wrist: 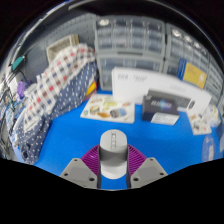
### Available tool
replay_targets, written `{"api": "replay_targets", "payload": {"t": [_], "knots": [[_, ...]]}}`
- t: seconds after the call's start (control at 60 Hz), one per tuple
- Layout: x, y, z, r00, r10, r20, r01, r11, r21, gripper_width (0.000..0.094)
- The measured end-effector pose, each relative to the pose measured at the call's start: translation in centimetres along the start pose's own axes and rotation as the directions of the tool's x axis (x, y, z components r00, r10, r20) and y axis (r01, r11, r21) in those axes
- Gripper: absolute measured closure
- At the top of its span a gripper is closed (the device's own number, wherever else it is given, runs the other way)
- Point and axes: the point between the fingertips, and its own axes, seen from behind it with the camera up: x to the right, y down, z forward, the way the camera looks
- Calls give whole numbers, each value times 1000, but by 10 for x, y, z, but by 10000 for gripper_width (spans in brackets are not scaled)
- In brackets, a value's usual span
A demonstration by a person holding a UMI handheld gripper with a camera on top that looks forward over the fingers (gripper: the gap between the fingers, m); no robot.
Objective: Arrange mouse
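A grey computer mouse (113, 150) sits between my gripper's fingers, above the blue table surface (150, 140). My gripper (113, 166) is shut on the mouse: both purple pads (92, 157) press against its sides. The mouse's front end points away from me, and its rear end is hidden between the fingers.
A white box with printed pictures (150, 97) stands beyond the fingers at the right. A flat printed card (107, 108) lies just ahead of the mouse. A checked cloth (55, 88) drapes over something at the left. Grey drawer cabinets (140, 45) line the back wall.
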Motion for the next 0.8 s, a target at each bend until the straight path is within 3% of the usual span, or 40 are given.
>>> {"api": "replay_targets", "payload": {"t": [0.1, 0.233, 0.333, 0.467, 0.567, 0.733, 0.8], "knots": [[49, -52, -59, 998, -61, -4, 61, 991, 120, 591], [146, -117, -145, 993, -90, -81, 110, 951, 290, 592], [233, -142, -195, 980, -97, -173, 152, 926, 346, 590], [339, -130, -217, 967, -36, -252, 124, 932, 342, 591], [406, -94, -198, 959, -8, -283, 86, 961, 264, 592], [459, -10, -140, 966, 38, -256, -9, 993, 114, 591], [460, 13, -122, 971, 94, -220, -74, 993, 94, 594]]}}
